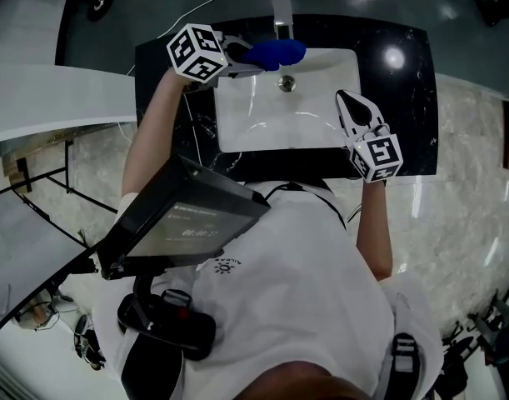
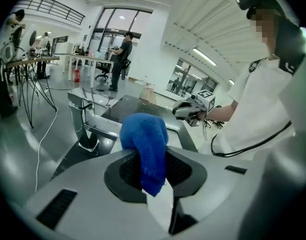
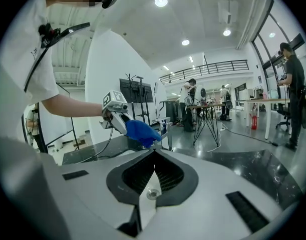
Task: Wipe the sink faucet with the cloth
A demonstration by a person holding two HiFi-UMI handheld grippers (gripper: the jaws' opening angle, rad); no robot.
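A blue cloth point(image 1: 276, 53) hangs bunched over the back rim of the white sink point(image 1: 237, 127), just below and in front of the chrome faucet point(image 1: 281, 13). My left gripper point(image 1: 246, 57) is shut on the cloth. In the left gripper view the cloth point(image 2: 144, 146) sticks up between the jaws, with the faucet point(image 2: 84, 119) ahead and to the left, apart from it. My right gripper point(image 1: 346, 100) hovers over the sink's right edge, shut with nothing in it. In the right gripper view the closed gripper point(image 3: 153, 156) looks toward the cloth point(image 3: 141, 132) across the basin.
The sink is set in a black stone countertop point(image 1: 404, 90) with a drain point(image 1: 286, 82) near the back. A white counter point(image 1: 46, 98) stands to the left. Behind are tables point(image 2: 37, 60), stands and a person point(image 2: 121, 59) on the open floor.
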